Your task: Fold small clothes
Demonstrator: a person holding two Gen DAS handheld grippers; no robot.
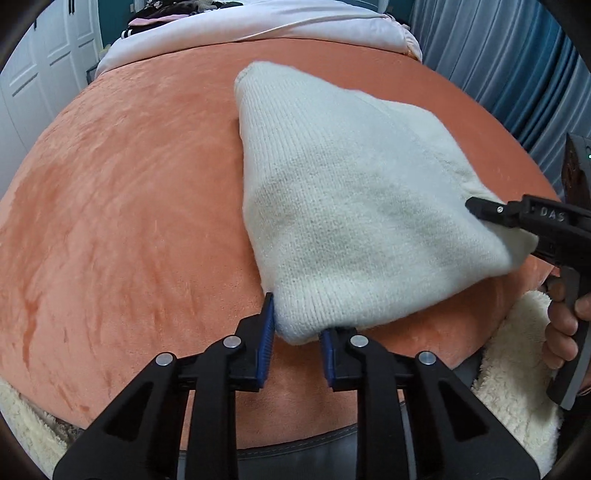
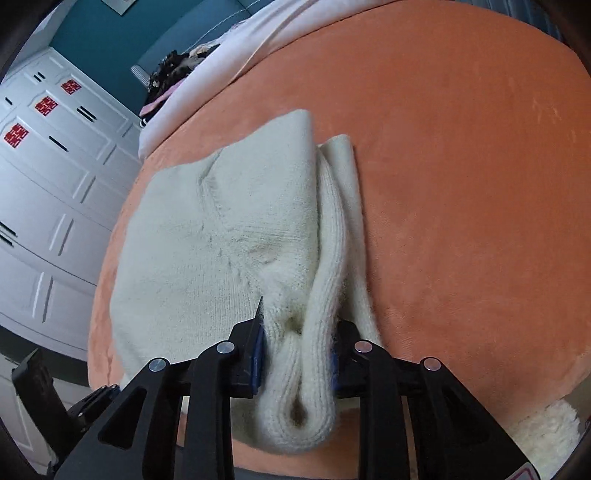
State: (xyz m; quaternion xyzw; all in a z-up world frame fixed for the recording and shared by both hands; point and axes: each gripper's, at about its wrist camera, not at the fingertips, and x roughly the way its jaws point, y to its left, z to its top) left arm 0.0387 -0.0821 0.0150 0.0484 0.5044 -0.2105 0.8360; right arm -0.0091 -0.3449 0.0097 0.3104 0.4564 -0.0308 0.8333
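A cream knitted garment (image 1: 343, 206) lies folded on the orange plush surface (image 1: 129, 206). My left gripper (image 1: 297, 326) has its blue-padded jaws around the garment's near corner, closed on the knit. My right gripper (image 1: 480, 210) comes in from the right and pinches the garment's right edge. In the right wrist view the garment (image 2: 221, 240) spreads to the left, and my right gripper (image 2: 299, 347) is shut on a thick bunched roll of its ribbed edge (image 2: 332, 229).
A white duvet (image 1: 258, 26) lies at the far end of the orange surface. A fluffy cream throw (image 1: 517, 354) hangs at the near right edge. White wardrobe doors (image 2: 48, 206) stand to the left. Blue curtains (image 1: 498, 55) hang at the right.
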